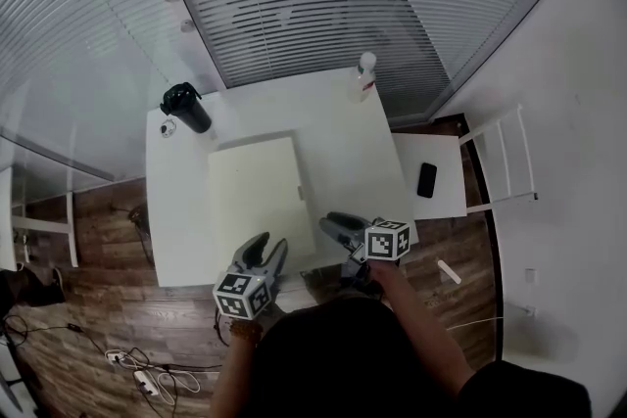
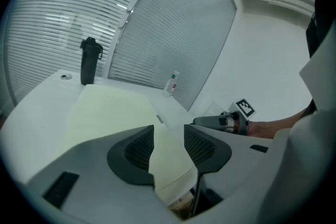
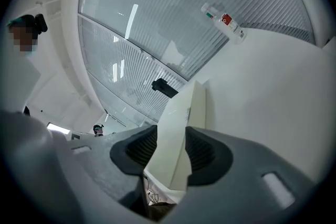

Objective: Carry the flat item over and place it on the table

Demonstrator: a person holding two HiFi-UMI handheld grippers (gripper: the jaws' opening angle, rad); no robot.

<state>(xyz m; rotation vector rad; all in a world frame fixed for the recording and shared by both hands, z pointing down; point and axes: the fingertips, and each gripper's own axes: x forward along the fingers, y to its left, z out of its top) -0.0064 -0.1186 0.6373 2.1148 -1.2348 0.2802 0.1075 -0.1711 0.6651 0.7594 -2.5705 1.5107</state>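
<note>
The flat item is a cream board (image 1: 257, 194) lying on the white table (image 1: 343, 127), its near edge close to the table's front edge. My left gripper (image 1: 266, 250) hovers at that near edge with its jaws spread sideways and open; in the left gripper view (image 2: 169, 136) the board (image 2: 113, 110) stretches away beyond the gap. My right gripper (image 1: 331, 222) is turned on its side at the board's near right corner. In the right gripper view (image 3: 170, 147) the board (image 3: 181, 123) runs edge-on between both pads, clamped.
A black bottle (image 1: 186, 107) stands at the table's far left corner and a spray bottle (image 1: 364, 75) at the far right. A low white side table (image 1: 446, 152) with a black phone (image 1: 427, 179) adjoins the right side. Cables lie on the wooden floor (image 1: 88, 348).
</note>
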